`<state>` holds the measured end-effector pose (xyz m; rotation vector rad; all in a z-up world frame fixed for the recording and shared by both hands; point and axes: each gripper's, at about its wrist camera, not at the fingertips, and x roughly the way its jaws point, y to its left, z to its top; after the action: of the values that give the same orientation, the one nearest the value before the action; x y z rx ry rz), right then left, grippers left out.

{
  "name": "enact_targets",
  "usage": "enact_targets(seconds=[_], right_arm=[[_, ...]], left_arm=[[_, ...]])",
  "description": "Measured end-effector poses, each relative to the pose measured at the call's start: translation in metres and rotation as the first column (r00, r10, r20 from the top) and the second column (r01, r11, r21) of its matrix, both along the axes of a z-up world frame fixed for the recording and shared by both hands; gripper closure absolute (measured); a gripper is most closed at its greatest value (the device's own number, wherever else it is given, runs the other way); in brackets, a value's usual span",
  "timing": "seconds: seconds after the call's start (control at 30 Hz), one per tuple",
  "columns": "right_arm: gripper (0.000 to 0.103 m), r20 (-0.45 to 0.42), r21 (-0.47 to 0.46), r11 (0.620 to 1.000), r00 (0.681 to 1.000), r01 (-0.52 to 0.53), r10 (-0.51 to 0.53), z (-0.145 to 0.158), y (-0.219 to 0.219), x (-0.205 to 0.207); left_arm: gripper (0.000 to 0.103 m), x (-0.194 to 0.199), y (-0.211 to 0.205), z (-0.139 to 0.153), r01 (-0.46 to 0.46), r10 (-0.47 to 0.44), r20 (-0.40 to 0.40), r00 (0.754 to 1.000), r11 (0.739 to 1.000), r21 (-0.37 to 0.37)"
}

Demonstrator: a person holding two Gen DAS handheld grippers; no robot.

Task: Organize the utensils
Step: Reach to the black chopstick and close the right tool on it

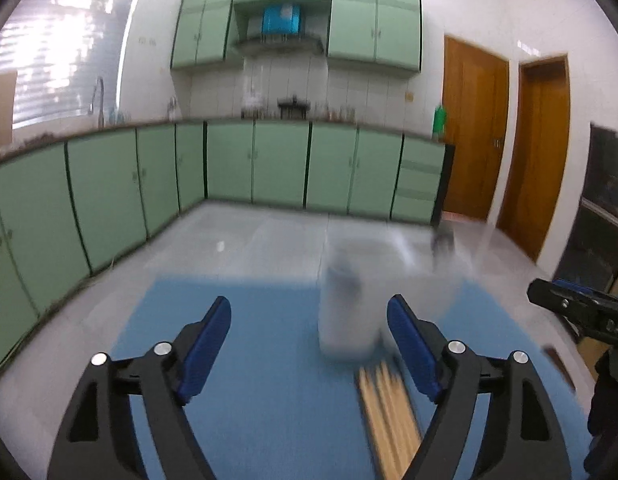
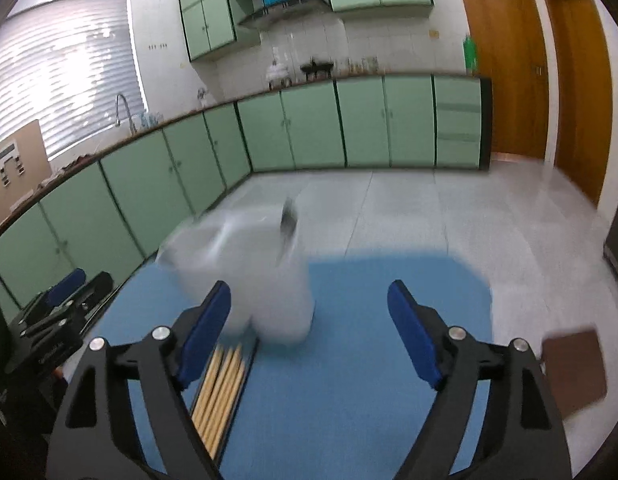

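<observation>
Several wooden chopsticks (image 1: 389,412) lie side by side on a blue mat (image 1: 269,360), just in front of a blurred whitish utensil holder (image 1: 347,308). My left gripper (image 1: 309,348) is open and empty above the mat, the holder just ahead of it and the chopsticks by its right finger. In the right wrist view the chopsticks (image 2: 223,392) lie beside the left finger of my right gripper (image 2: 309,336), which is open and empty. The holder (image 2: 269,280) stands behind them on the mat (image 2: 369,360).
A brown flat object (image 2: 573,372) lies at the mat's right edge. Green kitchen cabinets (image 1: 269,168) line the far walls, with wooden doors (image 1: 505,136) at the right. The right gripper shows at the right edge of the left wrist view (image 1: 581,312).
</observation>
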<state>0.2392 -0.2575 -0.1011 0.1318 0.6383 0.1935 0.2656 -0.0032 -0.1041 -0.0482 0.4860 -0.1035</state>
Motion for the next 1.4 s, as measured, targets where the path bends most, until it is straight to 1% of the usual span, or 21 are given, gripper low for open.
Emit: enact_targets(seconds=[0.07, 0.13, 0.2, 0.27, 0.37, 0.47, 0.53, 0.6, 0.73, 0.83, 0.93, 1.0, 1.13, 1.2, 1.27, 1.3, 1.33, 1.37, 1.4], right_arm=[[0.023, -0.063, -0.012, 1.0, 0.998, -0.012, 0.011, -0.022, 0.009, -0.032], [0.023, -0.118, -0.013, 1.0, 0.993, -0.024, 0.022, -0.038, 0.017, -0.056], [0.023, -0.169, -0.013, 1.0, 0.985, -0.023, 0.02, -0.052, 0.025, -0.08], [0.023, -0.204, -0.01, 1.0, 0.979, -0.03, 0.027, -0.06, 0.032, -0.097], [0.025, -0.231, -0.01, 0.999, 0.972, -0.043, 0.04, -0.066, 0.044, -0.117], [0.029, -0.23, -0.037, 0.997, 0.972, -0.066, 0.055, -0.067, 0.056, -0.125], [0.03, -0.238, -0.052, 0.996, 0.969, -0.076, 0.062, -0.068, 0.061, -0.124], [0.034, -0.256, -0.055, 0.994, 0.964, -0.093, 0.075, -0.071, 0.068, -0.119], [0.036, -0.293, -0.129, 0.986, 0.954, -0.109, 0.067, -0.085, 0.072, -0.117], [0.036, -0.278, -0.194, 0.975, 0.959, -0.112, 0.055, -0.087, 0.081, -0.118], [0.036, -0.277, -0.185, 0.975, 0.958, -0.123, 0.068, -0.086, 0.088, -0.117], [0.039, -0.272, -0.182, 0.975, 0.959, -0.13, 0.078, -0.085, 0.092, -0.116], [0.046, -0.268, -0.171, 0.98, 0.962, -0.105, 0.057, -0.085, 0.094, -0.109], [0.052, -0.264, -0.172, 0.979, 0.963, -0.105, 0.057, -0.085, 0.098, -0.106], [0.064, -0.263, -0.174, 0.979, 0.963, -0.108, 0.059, -0.086, 0.101, -0.104], [0.066, -0.261, -0.179, 0.978, 0.963, -0.109, 0.06, -0.086, 0.102, -0.104], [0.074, -0.259, -0.179, 0.977, 0.964, -0.113, 0.064, -0.086, 0.103, -0.104], [0.085, -0.258, -0.173, 0.978, 0.963, -0.118, 0.07, -0.086, 0.102, -0.103], [0.09, -0.26, -0.165, 0.979, 0.963, -0.118, 0.072, -0.086, 0.101, -0.103]], left_arm=[[0.023, -0.022, -0.001, -0.019, 0.005, -0.003, -0.083, 0.997, 1.0, 0.023], [0.022, -0.044, -0.003, -0.038, 0.018, -0.01, -0.176, 0.984, 0.999, 0.044], [0.022, -0.061, -0.003, -0.051, 0.014, 0.002, -0.235, 0.972, 0.998, 0.067], [0.022, -0.079, -0.003, -0.062, 0.014, 0.011, -0.269, 0.963, 0.996, 0.094], [0.02, -0.098, -0.002, -0.072, 0.023, 0.012, -0.303, 0.953, 0.994, 0.111], [0.02, -0.108, -0.002, -0.077, 0.022, 0.021, -0.33, 0.944, 0.992, 0.128], [0.02, -0.112, 0.0, -0.08, 0.017, 0.026, -0.343, 0.939, 0.992, 0.123], [0.019, -0.112, 0.001, -0.08, 0.013, 0.032, -0.356, 0.934, 0.992, 0.126], [0.019, -0.116, 0.005, -0.085, 0.008, 0.039, -0.365, 0.93, 0.992, 0.127], [0.018, -0.115, 0.008, -0.087, -0.002, 0.046, -0.375, 0.926, 0.993, 0.118], [0.018, -0.115, 0.012, -0.088, -0.013, 0.053, -0.384, 0.922, 0.994, 0.108], [0.018, -0.115, 0.014, -0.087, -0.021, 0.062, -0.387, 0.92, 0.994, 0.108], [0.017, -0.119, 0.018, -0.089, -0.025, 0.066, -0.384, 0.921, 0.994, 0.109], [0.017, -0.117, 0.017, -0.088, -0.03, 0.069, -0.387, 0.92, 0.994, 0.106], [0.017, -0.116, 0.016, -0.088, -0.032, 0.071, -0.389, 0.919, 0.994, 0.104], [0.017, -0.115, 0.015, -0.088, -0.032, 0.07, -0.389, 0.919, 0.994, 0.105], [0.017, -0.116, 0.015, -0.088, -0.03, 0.07, -0.389, 0.919, 0.994, 0.107], [0.017, -0.115, 0.013, -0.088, -0.026, 0.068, -0.388, 0.919, 0.993, 0.111], [0.017, -0.115, 0.01, -0.088, -0.02, 0.064, -0.388, 0.919, 0.993, 0.116]])
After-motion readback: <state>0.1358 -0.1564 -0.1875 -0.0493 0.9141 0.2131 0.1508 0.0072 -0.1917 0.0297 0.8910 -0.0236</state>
